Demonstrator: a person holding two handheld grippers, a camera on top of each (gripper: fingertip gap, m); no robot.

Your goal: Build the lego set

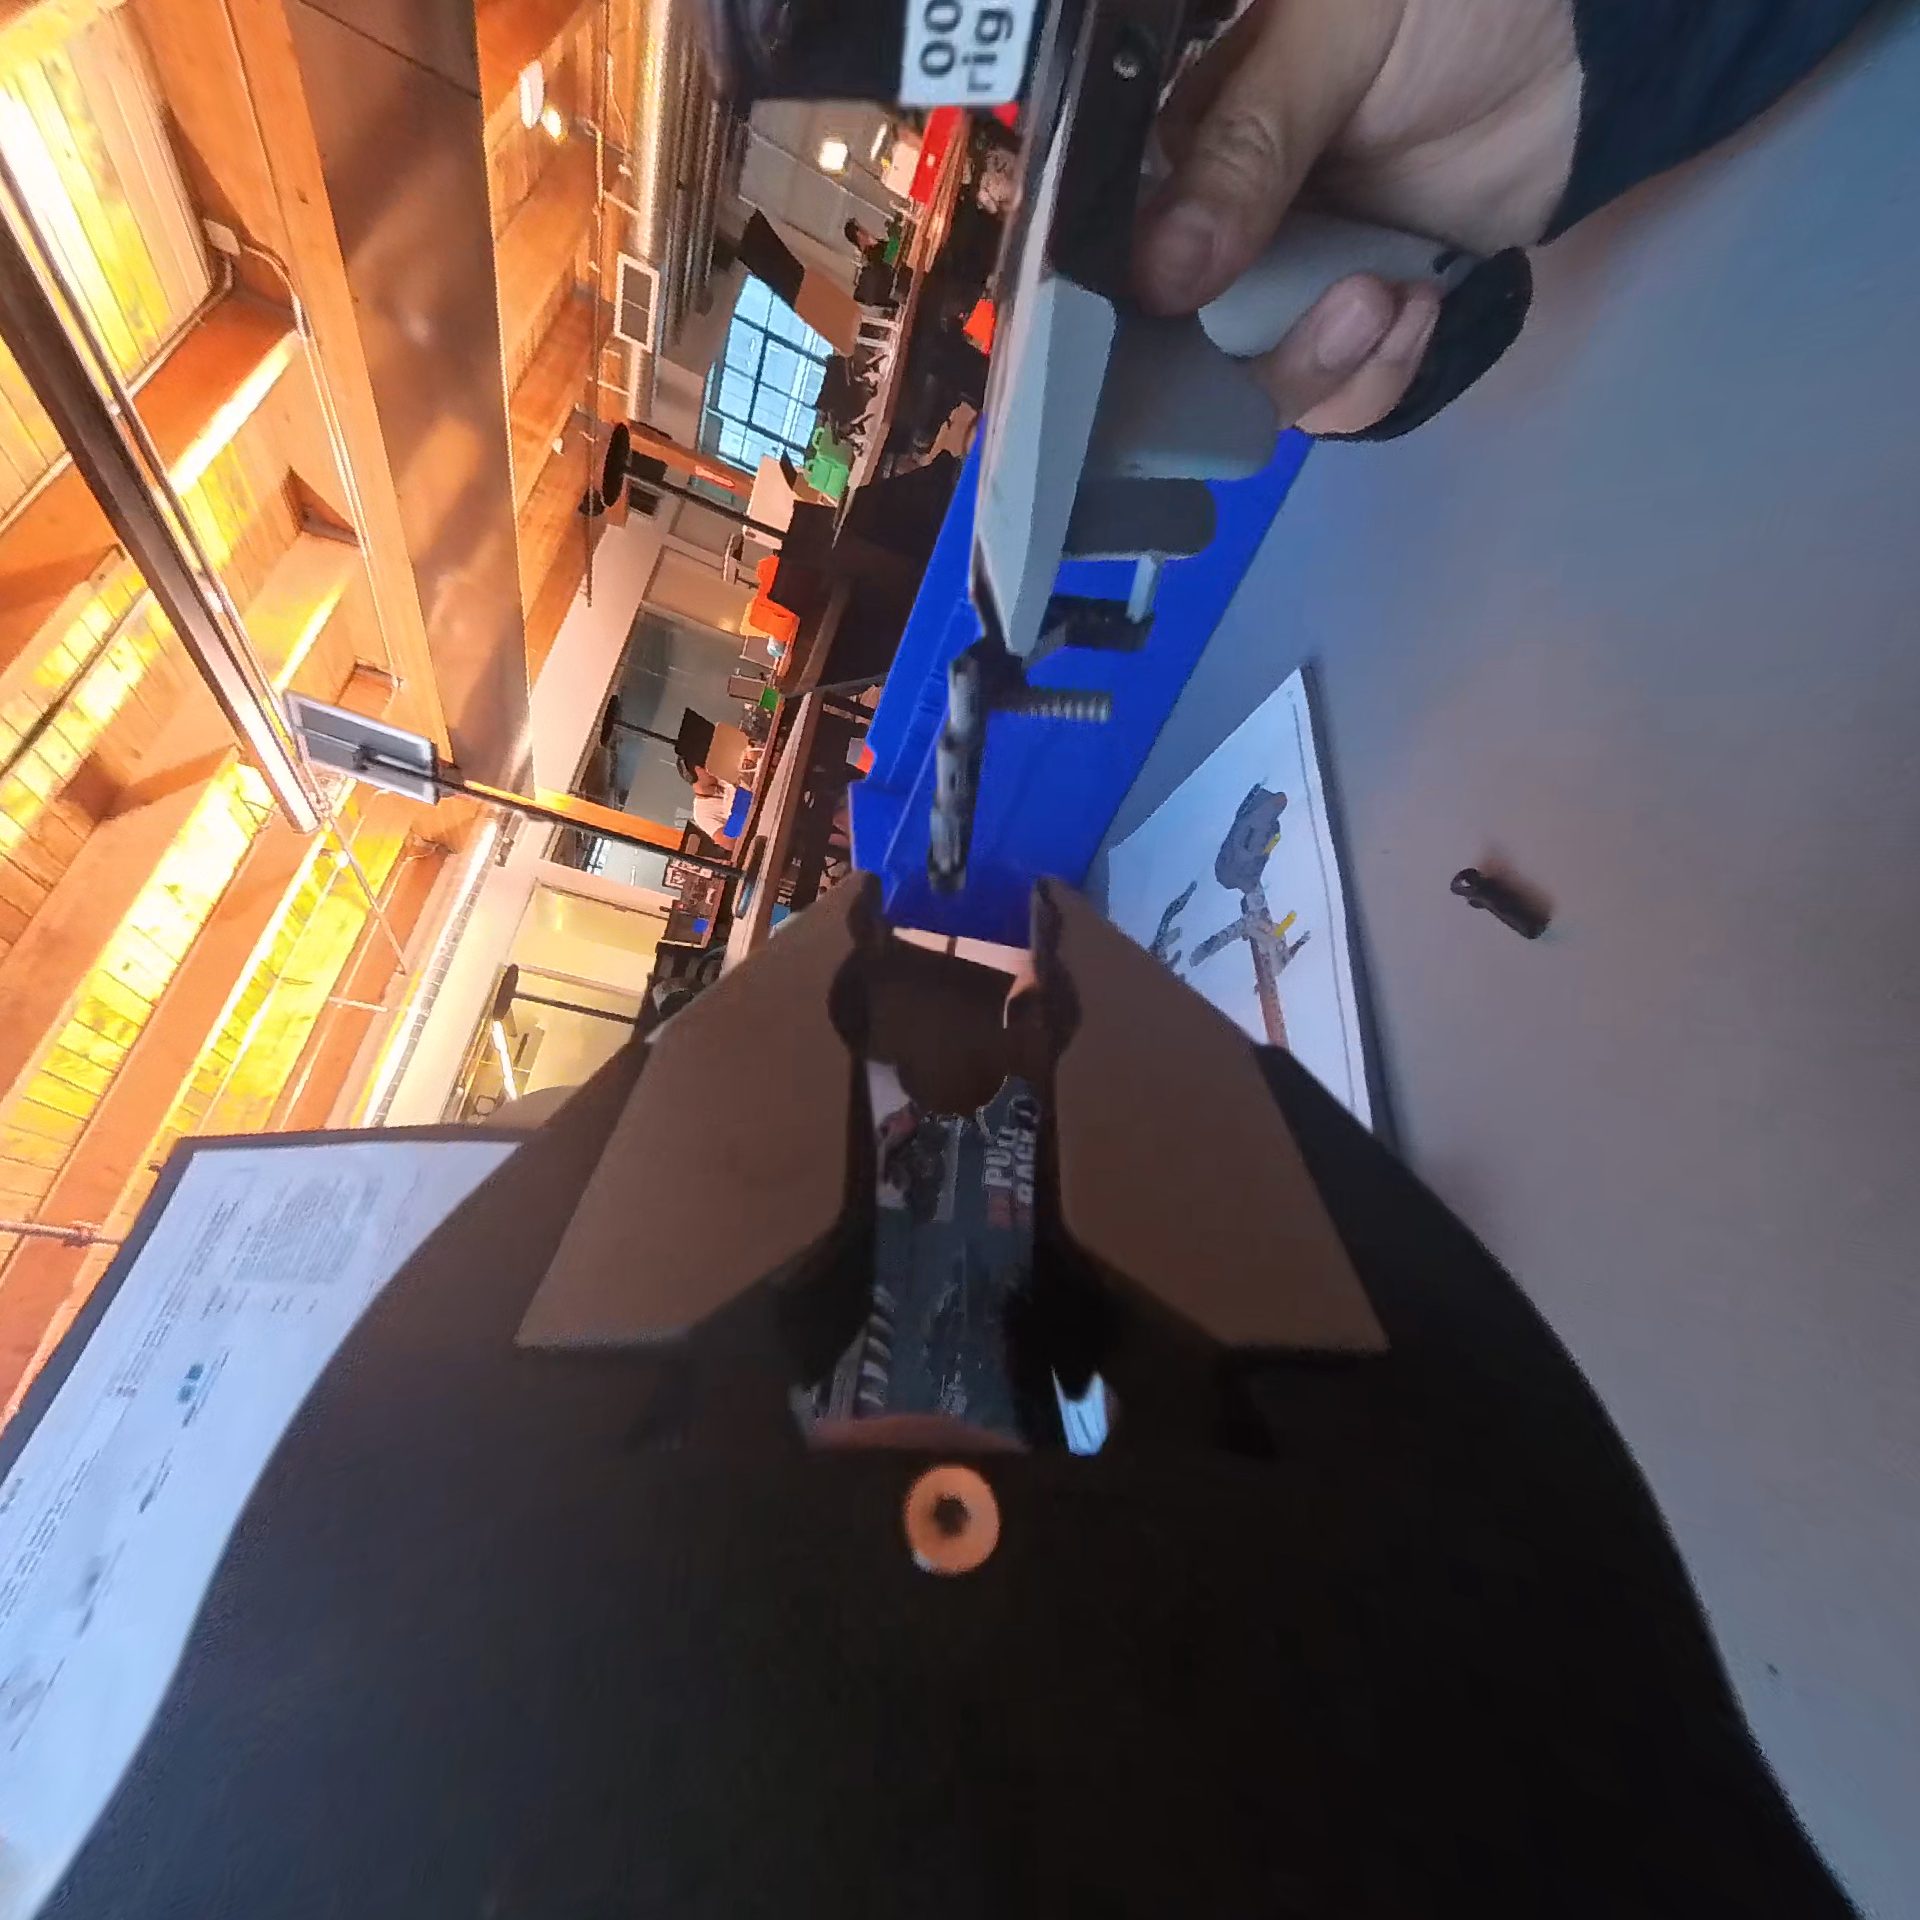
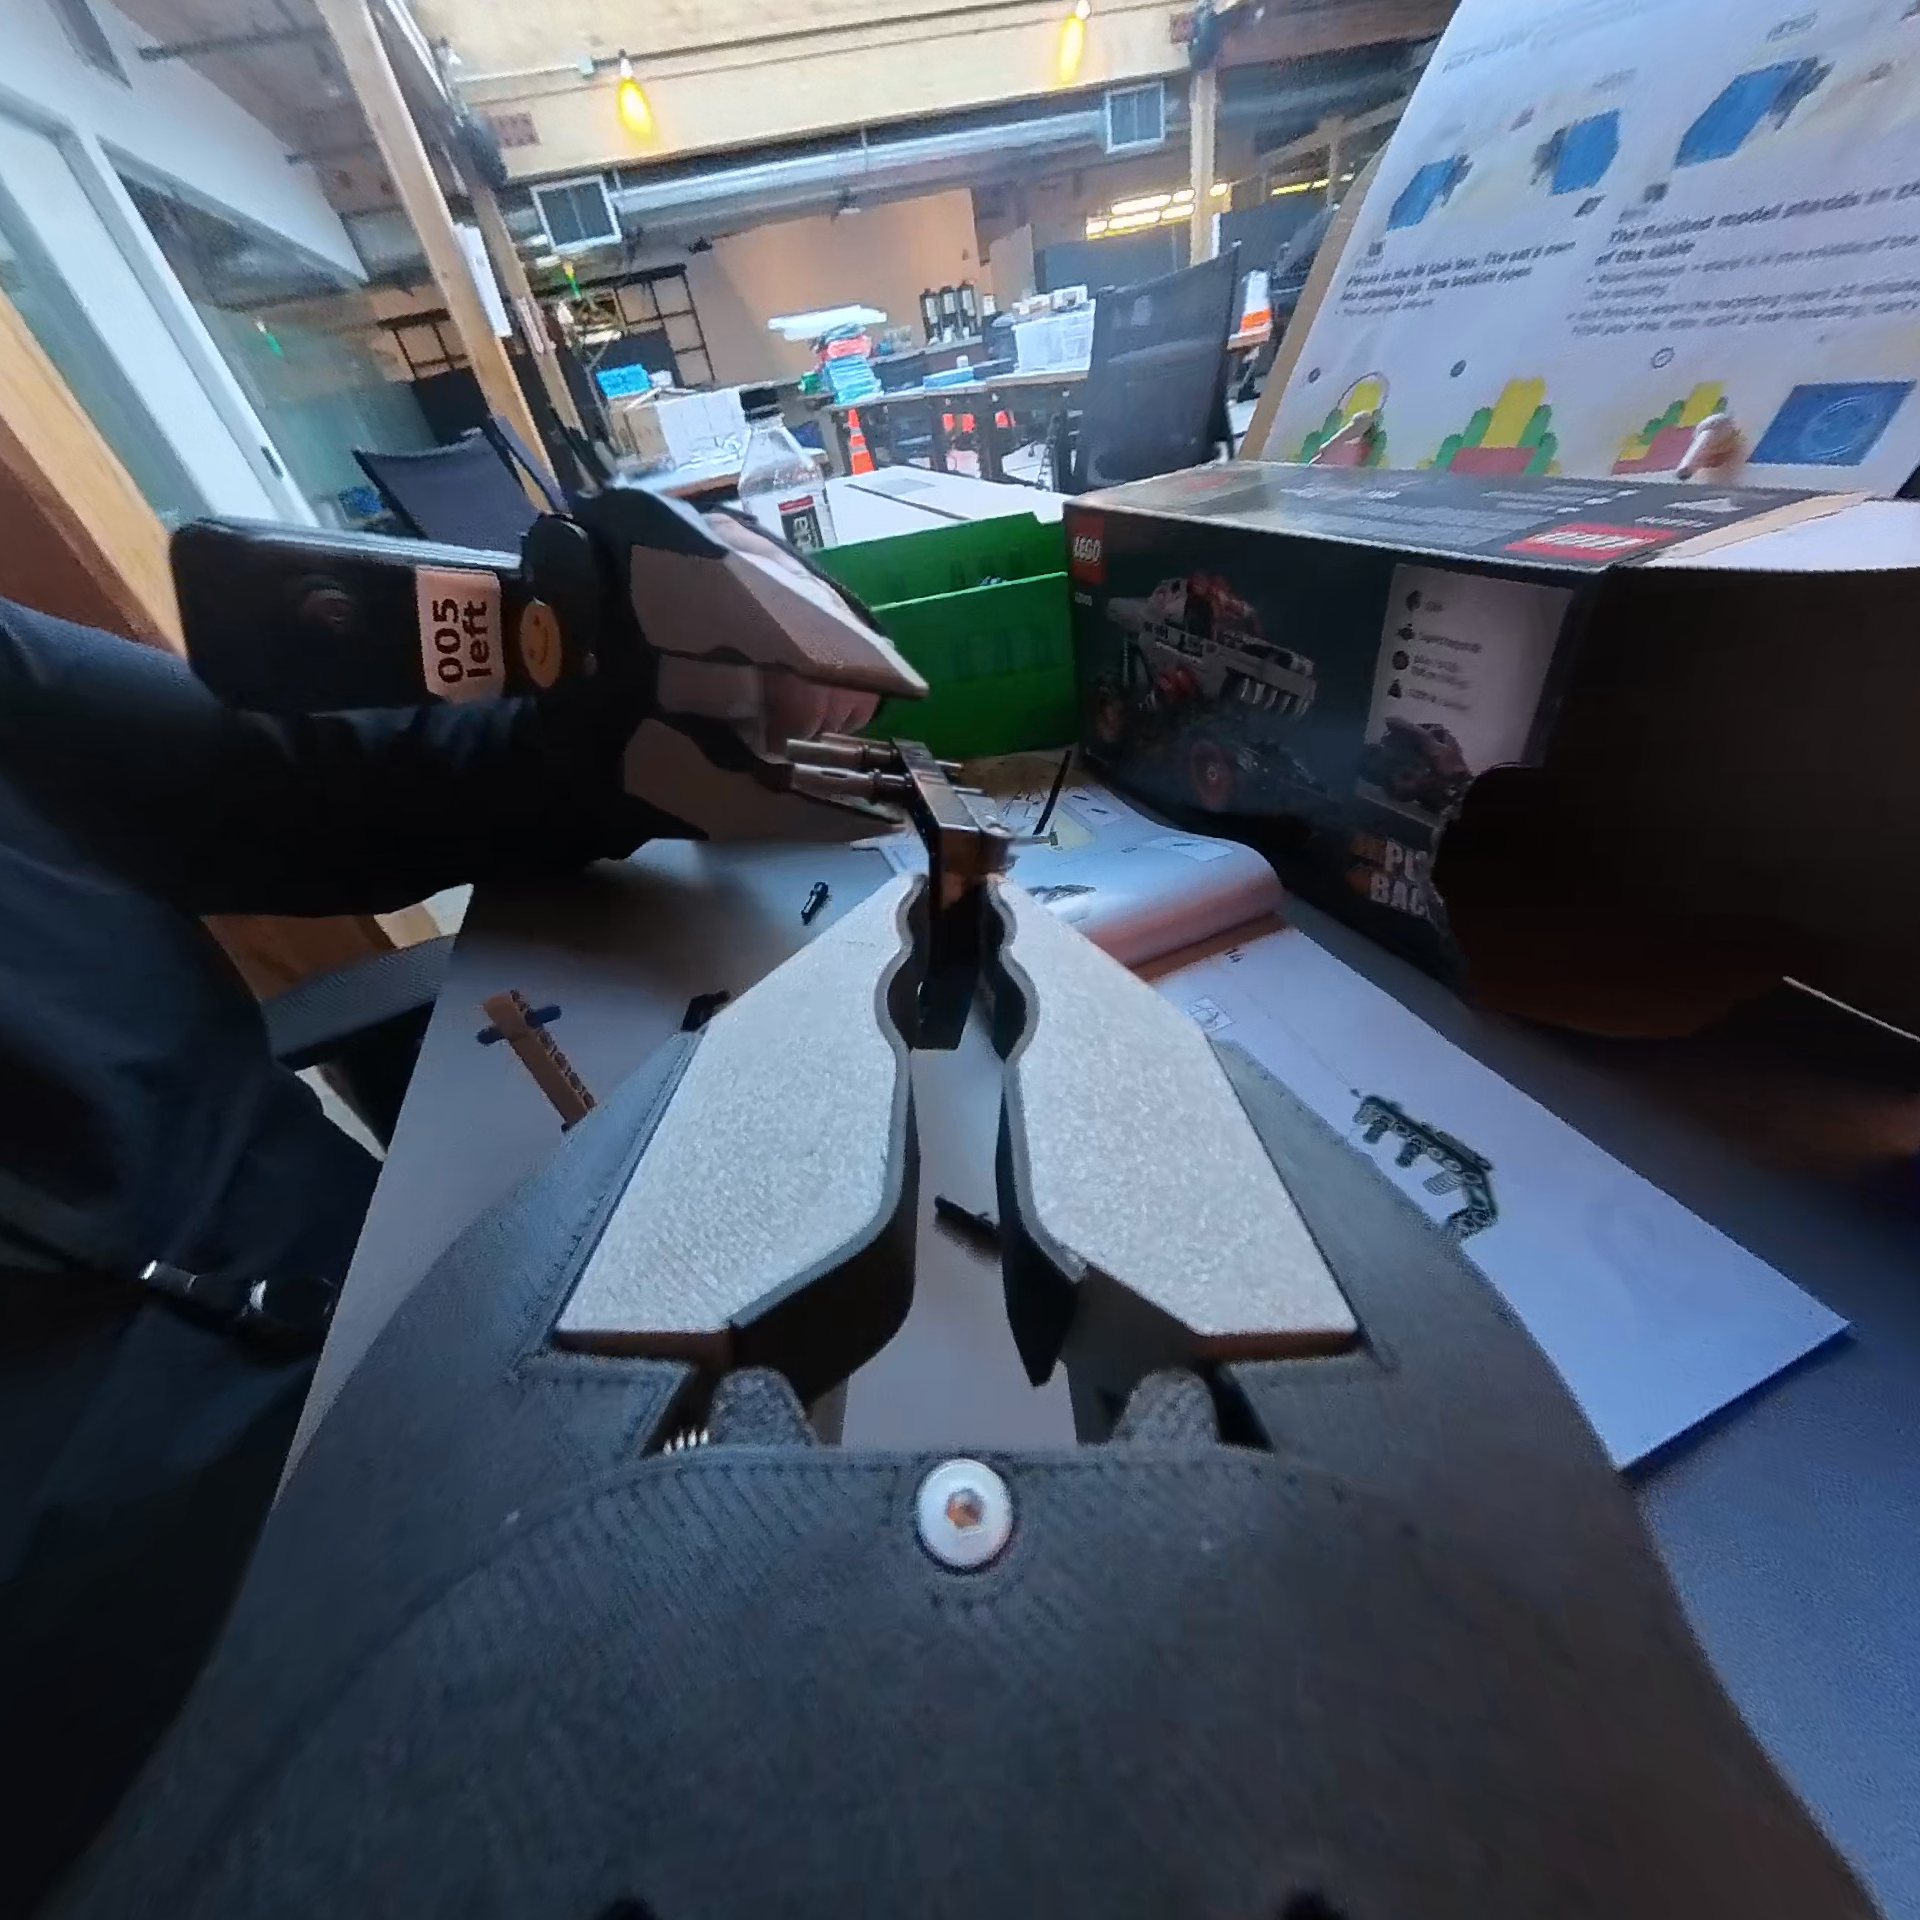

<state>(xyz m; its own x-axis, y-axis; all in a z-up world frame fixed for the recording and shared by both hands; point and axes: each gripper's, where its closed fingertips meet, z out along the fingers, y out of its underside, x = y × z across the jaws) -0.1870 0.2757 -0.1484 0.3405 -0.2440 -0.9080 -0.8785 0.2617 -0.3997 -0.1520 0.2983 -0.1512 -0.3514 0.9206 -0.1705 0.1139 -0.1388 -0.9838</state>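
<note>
My right gripper [image 2: 951, 894] is shut on a black Lego beam [image 2: 943, 966] and holds it upright above the grey table. Two spring shock absorbers [image 2: 836, 761] stick out sideways from the beam's far end. In the left wrist view the same beam [image 1: 954, 769] hangs from the right gripper [image 1: 1003, 639], with its springs [image 1: 1062, 709] to one side. My left gripper [image 1: 951, 904] is open, and the beam's free end sits just at its mouth. In the right wrist view the left gripper [image 2: 899, 748] reaches in from the left beside the shock absorbers.
The Lego box [image 2: 1351, 675] lies at the right, a green bin [image 2: 966, 644] behind it, and a blue bin [image 1: 1039, 821] stands nearby. An open instruction booklet [image 2: 1143, 873], a tan beam with blue pins [image 2: 540, 1049] and loose black pins [image 2: 816, 902] lie on the table. A propped instruction sheet [image 2: 1662, 239] stands at the back right. My right fingertips sit around 5 centimetres from my left ones.
</note>
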